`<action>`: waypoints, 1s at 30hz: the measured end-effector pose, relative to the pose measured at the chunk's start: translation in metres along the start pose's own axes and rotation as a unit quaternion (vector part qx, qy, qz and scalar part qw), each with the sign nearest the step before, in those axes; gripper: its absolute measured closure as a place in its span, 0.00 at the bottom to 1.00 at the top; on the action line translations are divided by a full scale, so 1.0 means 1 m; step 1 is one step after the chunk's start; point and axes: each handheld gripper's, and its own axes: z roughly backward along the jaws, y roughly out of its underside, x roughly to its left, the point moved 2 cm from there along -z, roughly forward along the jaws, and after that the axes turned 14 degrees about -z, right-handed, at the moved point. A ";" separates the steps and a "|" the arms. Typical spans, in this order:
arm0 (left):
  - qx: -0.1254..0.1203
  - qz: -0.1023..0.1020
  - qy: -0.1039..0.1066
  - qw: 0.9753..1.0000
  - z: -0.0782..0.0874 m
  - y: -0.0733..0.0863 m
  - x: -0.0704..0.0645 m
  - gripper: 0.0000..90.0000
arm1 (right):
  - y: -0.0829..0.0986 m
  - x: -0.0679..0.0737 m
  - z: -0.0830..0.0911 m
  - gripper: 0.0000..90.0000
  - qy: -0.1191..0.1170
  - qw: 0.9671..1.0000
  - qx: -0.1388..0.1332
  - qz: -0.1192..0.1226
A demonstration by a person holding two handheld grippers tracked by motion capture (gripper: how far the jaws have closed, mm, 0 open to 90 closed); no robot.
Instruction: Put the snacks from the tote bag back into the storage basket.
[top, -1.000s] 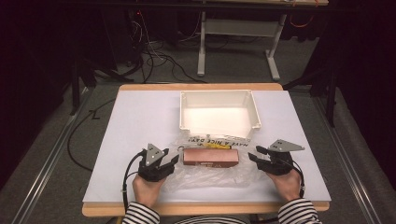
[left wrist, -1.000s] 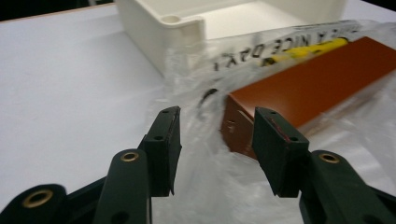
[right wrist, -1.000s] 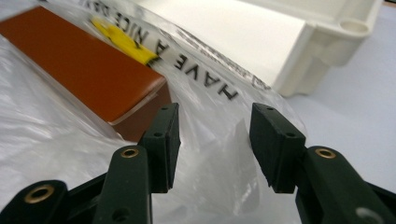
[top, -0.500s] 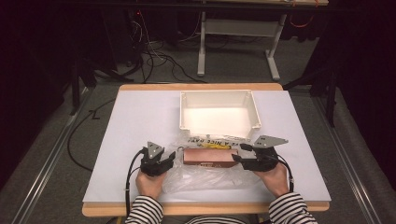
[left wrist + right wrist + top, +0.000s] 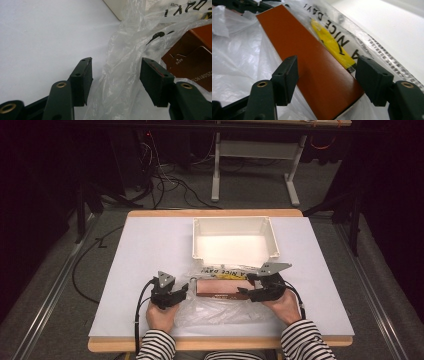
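Straddling a crumpled fold of the clear plastic bag [image 5: 125, 75], left gripper [image 5: 116, 77] has its jaws apart with nothing clamped, film loose between the pads; in the high view it sits near the front edge of the table [image 5: 150, 245], just beside the bag's left end. Risk here: closing on that slack fold likely pinches one layer only, so a pull would stretch or tear the film, or drag the whole bag along instead of opening it. Middle of the table, toward the front edge, the brown carton [image 5: 220, 288] lies flat on or partly in the bag, hard to tell which; a yellow item [image 5: 332, 45] and black printed lettering show beside it under the film. White bin [image 5: 235, 240] sits behind the bag toward the back edge, empty, and a hard tug could shove bag and carton into its front wall. Right gripper [image 5: 328, 80] also has jaws apart, one on either side of the carton's near end, not yet pressing. Risk: closing may catch film along with the carton, or grip only the corner so the carton pivots and slips out; squeezing too hard may dent the cardboard.
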 end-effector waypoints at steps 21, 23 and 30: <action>0.002 -0.003 0.002 1.000 -0.001 0.000 0.000 0.48 | 0.014 0.009 -0.015 0.36 -0.018 0.997 0.054 0.051; 0.002 -0.003 0.002 1.000 -0.001 0.000 0.000 0.48 | 0.015 0.009 -0.015 0.39 -0.019 0.997 0.057 0.053; 0.004 -0.001 0.004 1.000 -0.001 0.000 0.000 0.47 | 0.018 0.011 -0.012 0.47 -0.031 0.995 0.062 0.073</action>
